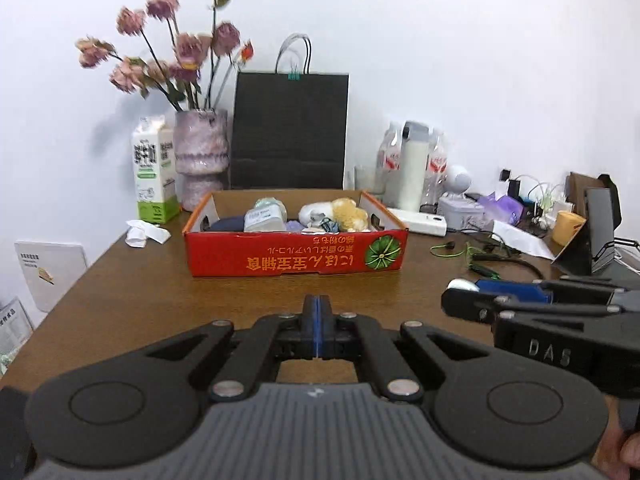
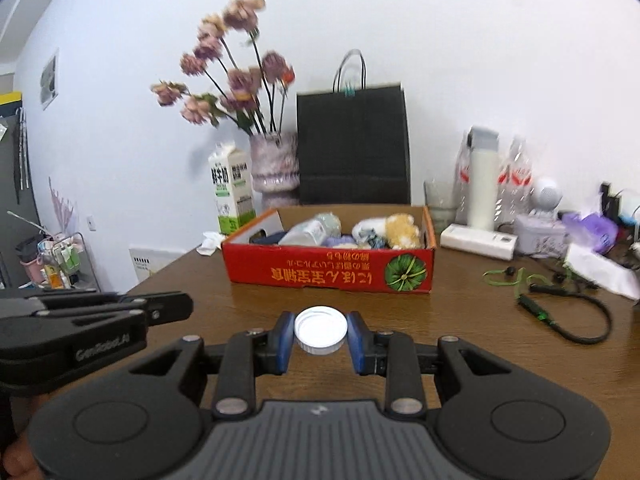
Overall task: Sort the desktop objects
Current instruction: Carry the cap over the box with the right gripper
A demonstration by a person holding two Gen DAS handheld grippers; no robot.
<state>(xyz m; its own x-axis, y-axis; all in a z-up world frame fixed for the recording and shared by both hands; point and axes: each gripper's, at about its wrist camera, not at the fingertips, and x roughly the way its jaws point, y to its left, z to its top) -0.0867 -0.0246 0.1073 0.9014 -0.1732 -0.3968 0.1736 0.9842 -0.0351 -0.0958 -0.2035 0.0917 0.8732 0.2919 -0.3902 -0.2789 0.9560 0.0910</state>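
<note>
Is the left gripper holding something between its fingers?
No, the left gripper shows its fingers pressed together with nothing between them; only the right gripper holds a white cap.

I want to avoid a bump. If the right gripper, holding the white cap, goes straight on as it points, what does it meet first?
Probably the red box: beyond the right gripper and white cap lies only bare table, though depth is unclear.

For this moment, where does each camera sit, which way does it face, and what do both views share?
Left wrist: on the left gripper, jaws shut empty, facing the red cardboard box; the right gripper shows beside it.
Right wrist: on the right gripper, clamping a white plastic bottle cap, facing the same box; the left gripper shows.
Shared: box, black paper bag, brown wooden table.
</note>
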